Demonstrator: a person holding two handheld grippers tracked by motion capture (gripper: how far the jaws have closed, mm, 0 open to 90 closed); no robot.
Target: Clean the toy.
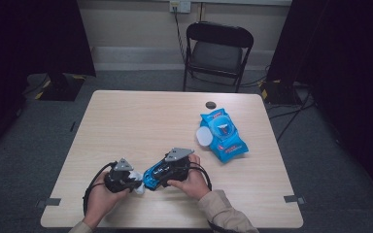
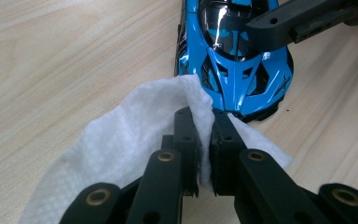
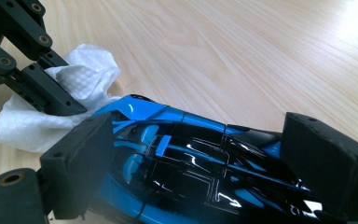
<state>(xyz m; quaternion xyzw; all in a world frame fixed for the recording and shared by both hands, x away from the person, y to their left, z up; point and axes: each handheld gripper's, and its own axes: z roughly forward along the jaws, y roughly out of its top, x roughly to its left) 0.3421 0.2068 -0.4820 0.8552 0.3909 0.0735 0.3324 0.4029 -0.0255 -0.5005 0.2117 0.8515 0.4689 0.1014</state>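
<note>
The left gripper (image 2: pixel 200 122) pinches a white wipe (image 2: pixel 121 140) against the nose of a blue toy sports car (image 2: pixel 235 70), itself clamped between the right gripper's (image 3: pixel 193 154) jaws.

the toy car's (image 3: pixel 191 163) rear is cut off below; the wipe pack's (image 1: pixel 222 135) print is unreadable.

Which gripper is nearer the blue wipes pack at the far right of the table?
Right. The right gripper grips the toy car nearer the wipes pack; the left gripper, pinching a white wipe, lies farther off.
</note>
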